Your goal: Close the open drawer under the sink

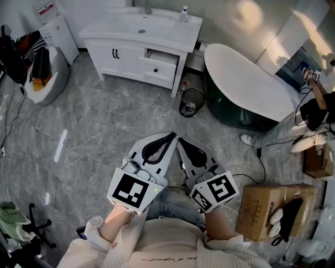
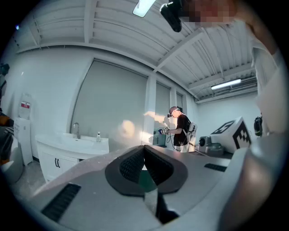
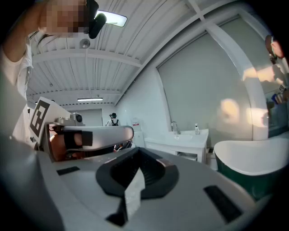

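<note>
The left gripper (image 1: 167,139) and the right gripper (image 1: 183,145) are held side by side close to the person's body, both with jaws pressed together and empty, well apart from the open drawer (image 1: 161,56) in the white sink cabinet (image 1: 118,52) across the gray floor (image 1: 104,120).

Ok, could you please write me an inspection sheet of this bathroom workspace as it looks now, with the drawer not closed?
Surface: grey stone-look tiled floor.
Job's things: white sink cabinet; its upper right drawer stands pulled out.
Clutter: black wire waste bin beside the cabinet; brown cardboard box; clear soap bottle on the countertop.
Grippers: left gripper and right gripper both shut, empty, well short of the drawer.
Cables: thin black cable on the floor near the box.
Surroundings: dark green bathtub with white inside; another person at right.
</note>
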Tool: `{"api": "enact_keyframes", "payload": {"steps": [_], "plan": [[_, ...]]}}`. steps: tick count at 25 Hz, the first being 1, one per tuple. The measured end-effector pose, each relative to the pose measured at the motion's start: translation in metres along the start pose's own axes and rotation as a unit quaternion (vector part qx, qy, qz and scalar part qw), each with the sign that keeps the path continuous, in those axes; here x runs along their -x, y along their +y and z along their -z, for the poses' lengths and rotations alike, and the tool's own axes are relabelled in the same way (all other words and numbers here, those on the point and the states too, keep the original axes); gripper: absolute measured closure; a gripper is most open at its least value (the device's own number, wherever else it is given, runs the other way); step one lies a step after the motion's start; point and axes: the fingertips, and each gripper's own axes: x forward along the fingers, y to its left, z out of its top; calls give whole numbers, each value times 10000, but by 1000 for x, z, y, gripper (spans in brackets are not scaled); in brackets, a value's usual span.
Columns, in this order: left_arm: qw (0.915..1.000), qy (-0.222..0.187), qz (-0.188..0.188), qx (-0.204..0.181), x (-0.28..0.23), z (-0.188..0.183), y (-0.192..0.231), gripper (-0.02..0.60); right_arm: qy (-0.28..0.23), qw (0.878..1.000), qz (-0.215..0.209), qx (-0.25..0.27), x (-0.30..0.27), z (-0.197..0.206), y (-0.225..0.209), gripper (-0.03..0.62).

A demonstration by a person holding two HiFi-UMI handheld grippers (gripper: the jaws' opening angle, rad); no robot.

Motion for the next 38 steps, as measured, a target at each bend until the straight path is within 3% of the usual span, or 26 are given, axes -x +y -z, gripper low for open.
{"api": "enact_keyframes", "payload": {"steps": [10,26,38], "plan": [[9999,-32,-58,-85,-20,-4,-1,566,-142,9999,-42,-4,0,-11,-19,583],[9984,-106,-538,-119,-29,-4,8,566,-123,9983,-568,91,-12,-15,-24,583],[9987,-97,-486,-141,-64,-6,78,566,-32,9987,-502,-38,-85,-14,-50,583]]}}
